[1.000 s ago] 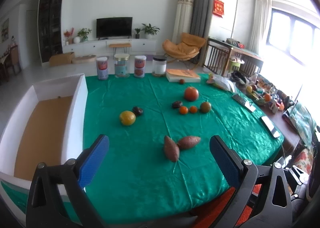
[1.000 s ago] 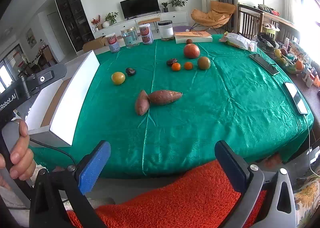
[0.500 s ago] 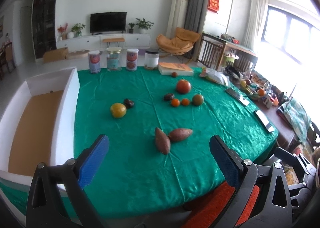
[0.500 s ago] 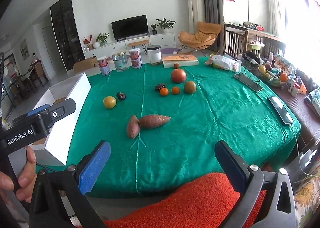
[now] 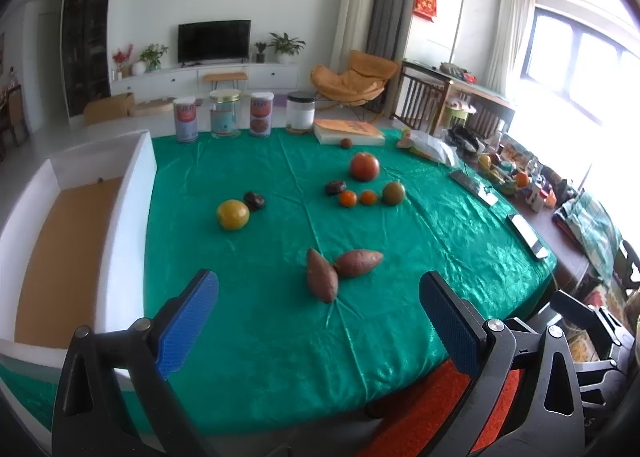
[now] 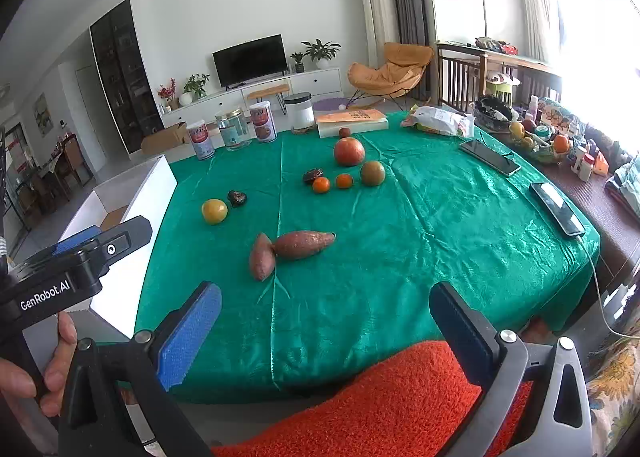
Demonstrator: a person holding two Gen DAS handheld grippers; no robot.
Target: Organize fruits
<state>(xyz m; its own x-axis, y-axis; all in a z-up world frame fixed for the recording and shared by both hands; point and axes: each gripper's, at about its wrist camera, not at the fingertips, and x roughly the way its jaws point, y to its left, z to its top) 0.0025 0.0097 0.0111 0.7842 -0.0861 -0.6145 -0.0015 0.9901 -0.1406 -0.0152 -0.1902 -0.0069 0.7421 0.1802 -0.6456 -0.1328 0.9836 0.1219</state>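
Two sweet potatoes (image 5: 322, 275) (image 6: 304, 244), reddish-brown and tapered, lie touching at their tips mid-bench, at twelve o'clock from both tongs. A yellow citrus (image 5: 233, 214) sits at ten o'clock of them, beside a dark wrinkled fruit (image 5: 254, 200). At one o'clock cluster two small oranges (image 5: 348, 198), a green-brown round fruit (image 5: 393, 193) and a large red one (image 5: 364, 166). The bench (image 5: 248, 317) wears glossy green cloth; a white box (image 5: 120, 225) with a tan floor stands at nine o'clock. Cans (image 5: 186, 119) line the far edge (a television behind). Left tongs (image 5: 318, 317) and right tongs (image 6: 325, 321) gape wide, empty, above an orange mat (image 6: 400, 397).
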